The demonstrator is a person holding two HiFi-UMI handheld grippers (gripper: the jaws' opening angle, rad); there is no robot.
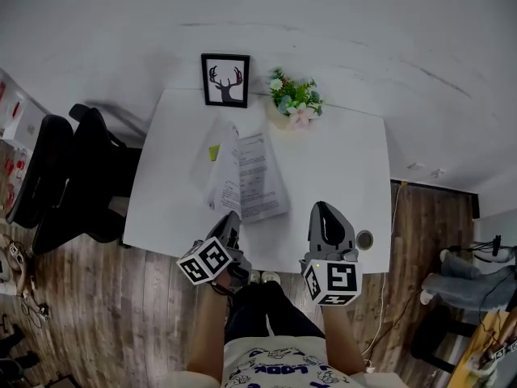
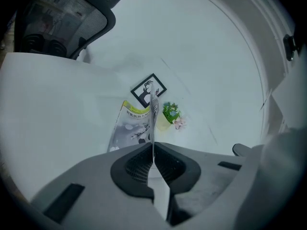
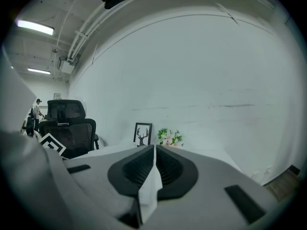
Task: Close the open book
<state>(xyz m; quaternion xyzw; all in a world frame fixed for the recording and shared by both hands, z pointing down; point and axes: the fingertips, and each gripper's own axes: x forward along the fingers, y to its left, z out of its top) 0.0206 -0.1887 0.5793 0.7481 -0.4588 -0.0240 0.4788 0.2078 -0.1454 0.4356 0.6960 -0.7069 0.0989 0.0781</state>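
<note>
Though near the book [image 1: 246, 176], deer picture [image 1: 225, 80] and flowers [image 1: 296, 98] apart.

A white table [image 1: 339, 168] stands against a white wall [image 1: 363, 23], bearing at its far edge an upright black-framed deer picture [image 1: 225, 80] with a small pot of flowers [image 1: 296, 99] just right of it, while a black office chair [image 1: 65, 176] stands on the wooden floor [image 1: 97, 314] at the table's left.
</note>
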